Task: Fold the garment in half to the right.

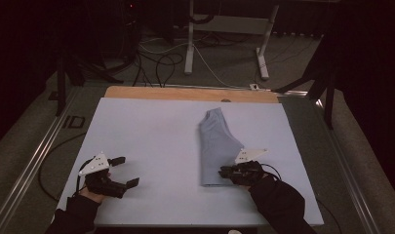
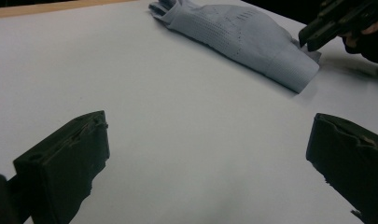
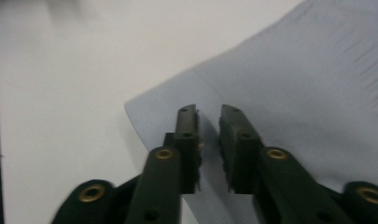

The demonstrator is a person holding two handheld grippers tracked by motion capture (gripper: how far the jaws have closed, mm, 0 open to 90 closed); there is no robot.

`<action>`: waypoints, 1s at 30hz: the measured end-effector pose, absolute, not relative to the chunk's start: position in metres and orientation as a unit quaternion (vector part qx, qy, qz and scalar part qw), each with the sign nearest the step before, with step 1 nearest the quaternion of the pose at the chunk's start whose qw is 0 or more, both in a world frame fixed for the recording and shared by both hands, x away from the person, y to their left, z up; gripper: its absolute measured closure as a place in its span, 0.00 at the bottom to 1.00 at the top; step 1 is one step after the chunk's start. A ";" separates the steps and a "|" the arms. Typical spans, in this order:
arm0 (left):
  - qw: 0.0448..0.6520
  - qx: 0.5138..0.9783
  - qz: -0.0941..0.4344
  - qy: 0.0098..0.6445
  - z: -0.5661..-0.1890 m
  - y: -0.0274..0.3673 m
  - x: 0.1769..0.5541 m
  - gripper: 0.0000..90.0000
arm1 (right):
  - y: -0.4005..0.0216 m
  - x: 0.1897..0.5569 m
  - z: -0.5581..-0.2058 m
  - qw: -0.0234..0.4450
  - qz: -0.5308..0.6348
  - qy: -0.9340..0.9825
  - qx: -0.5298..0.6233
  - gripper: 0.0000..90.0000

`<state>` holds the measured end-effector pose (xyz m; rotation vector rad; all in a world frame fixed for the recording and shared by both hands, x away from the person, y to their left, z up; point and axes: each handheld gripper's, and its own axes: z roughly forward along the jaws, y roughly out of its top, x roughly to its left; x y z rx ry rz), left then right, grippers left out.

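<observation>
Right tool (image 1: pixel 223 171): black two-jaw device with a grey three-cornered plate on top, carried in a dark-sleeved hand near the front edge of the worktop, right of centre. Its jaws point at the near end of the cloth item. In the right gripper view the tool (image 3: pixel 209 116) has its jaws parted by a narrow gap, hovering over the fabric close to that item's near corner; nothing is pinched between them, and the fabric shows through the gap.

Left tool (image 1: pixel 128 170): same make, held near the front left corner of the worktop. Jaws spread wide, nothing between them. In the left gripper view the tool (image 2: pixel 207 140) frames bare surface.

Folded pale blue knitted garment (image 1: pixel 215 146): lies flat on the right half of the worktop, long axis running from the far edge towards the front edge, narrower at the far end. In the left gripper view the garment (image 2: pixel 242 37) shows a ribbed cuff-like band at its near end.

Worktop (image 1: pixel 146 131): pale grey-white sheet covering a wooden board, a tan strip of which is exposed along the far edge.
</observation>
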<state>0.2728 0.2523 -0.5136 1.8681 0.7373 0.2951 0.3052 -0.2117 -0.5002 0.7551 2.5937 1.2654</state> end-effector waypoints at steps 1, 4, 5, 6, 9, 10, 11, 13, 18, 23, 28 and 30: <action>0.528 0.781 0.123 0.310 -0.514 0.253 0.273 0.01 | -0.213 0.305 -0.498 0.082 0.428 0.863 0.254 0.74; 0.529 0.781 0.122 0.309 -0.514 0.252 0.273 0.01 | -0.218 0.307 -0.493 0.089 0.446 0.852 0.259 0.58; 0.528 0.782 0.122 0.308 -0.514 0.252 0.273 0.01 | -0.218 0.307 -0.493 0.089 0.446 0.852 0.259 0.58; 0.527 0.783 0.122 0.308 -0.514 0.252 0.273 0.01 | -0.219 0.307 -0.493 0.088 0.447 0.852 0.259 0.55; 0.528 0.782 0.121 0.308 -0.514 0.252 0.273 0.01 | -0.220 0.309 -0.492 0.084 0.456 0.846 0.264 0.47; 0.528 0.782 0.121 0.307 -0.514 0.252 0.273 0.01 | -0.220 0.310 -0.492 0.082 0.455 0.847 0.263 0.43; 0.528 0.782 0.121 0.308 -0.513 0.252 0.273 0.01 | -0.219 0.310 -0.492 0.083 0.454 0.848 0.261 0.36; 0.529 0.782 0.121 0.308 -0.514 0.253 0.273 0.01 | -0.219 0.311 -0.492 0.078 0.458 0.845 0.267 0.30; 0.528 0.782 0.120 0.309 -0.514 0.253 0.273 0.01 | -0.222 0.314 -0.491 0.073 0.465 0.840 0.269 0.12; 0.528 0.782 0.121 0.308 -0.513 0.253 0.273 0.01 | -0.228 0.320 -0.493 0.067 0.473 0.832 0.282 0.10; 0.528 0.782 0.120 0.308 -0.513 0.253 0.273 0.01 | -0.232 0.320 -0.494 0.093 0.478 0.827 0.280 0.10; 0.528 0.782 0.120 0.308 -0.513 0.253 0.272 0.01 | -0.236 0.319 -0.495 0.094 0.478 0.827 0.281 0.10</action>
